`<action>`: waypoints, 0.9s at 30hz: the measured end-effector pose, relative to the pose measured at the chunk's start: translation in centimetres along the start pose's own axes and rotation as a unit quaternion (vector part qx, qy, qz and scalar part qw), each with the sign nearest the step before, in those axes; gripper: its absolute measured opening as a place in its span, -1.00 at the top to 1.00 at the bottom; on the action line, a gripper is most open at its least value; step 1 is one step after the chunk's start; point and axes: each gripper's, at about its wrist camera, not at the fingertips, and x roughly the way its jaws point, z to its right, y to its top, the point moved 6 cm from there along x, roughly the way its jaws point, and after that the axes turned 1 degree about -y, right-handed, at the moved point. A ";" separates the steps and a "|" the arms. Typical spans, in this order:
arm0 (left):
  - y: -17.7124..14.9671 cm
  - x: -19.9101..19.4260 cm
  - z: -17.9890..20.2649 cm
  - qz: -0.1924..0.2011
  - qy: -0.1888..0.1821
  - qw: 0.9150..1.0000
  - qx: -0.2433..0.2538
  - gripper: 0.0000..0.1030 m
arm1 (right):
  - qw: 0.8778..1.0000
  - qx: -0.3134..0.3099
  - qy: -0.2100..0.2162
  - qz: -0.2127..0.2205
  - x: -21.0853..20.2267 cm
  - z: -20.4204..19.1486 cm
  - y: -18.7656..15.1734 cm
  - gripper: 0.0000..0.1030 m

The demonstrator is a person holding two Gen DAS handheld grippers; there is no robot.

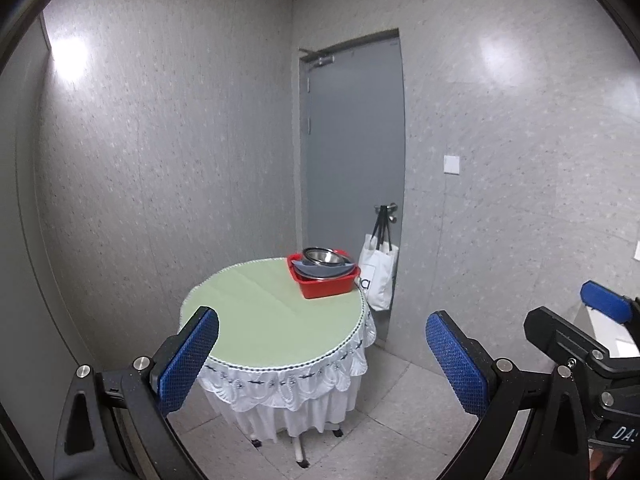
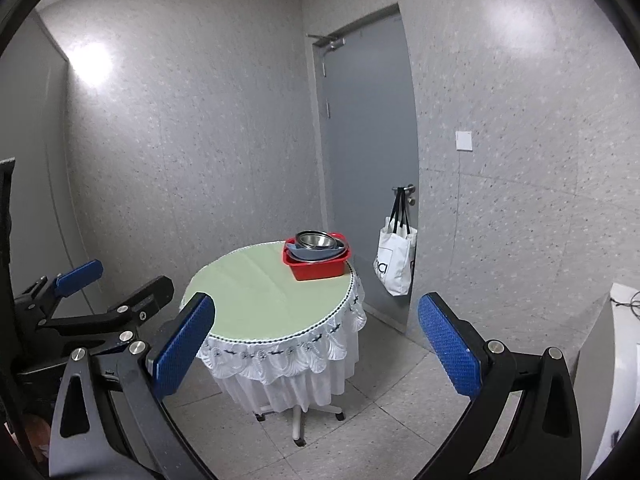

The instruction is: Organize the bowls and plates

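A red basin stands at the far right edge of a round table with a pale green top. In it lie a grey plate and, on top, a steel bowl. My left gripper is open and empty, held well short of the table. My right gripper is open and empty too, beside the left one. Each gripper shows in the other's view, the right gripper at the right edge, the left gripper at the left edge.
The table has a white lace skirt and stands on a wheeled foot on grey floor tiles. Behind it is a grey door with a white tote bag on its handle. A white unit is at the right.
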 end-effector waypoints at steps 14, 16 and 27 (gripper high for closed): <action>-4.8 -12.8 -3.7 0.027 -0.024 0.999 0.008 -0.99 | 0.999 -0.001 -0.044 0.023 -10.9 -4.8 -3.2 -1.00; -5.0 -13.8 -3.8 0.031 -0.028 0.999 0.007 -0.99 | 0.999 -0.004 -0.048 0.024 -11.8 -5.0 -3.3 -1.00; -4.3 -14.9 -4.9 0.043 -0.020 0.999 0.005 -0.99 | 0.998 -0.014 -0.043 0.039 -13.3 -4.9 -2.8 -1.00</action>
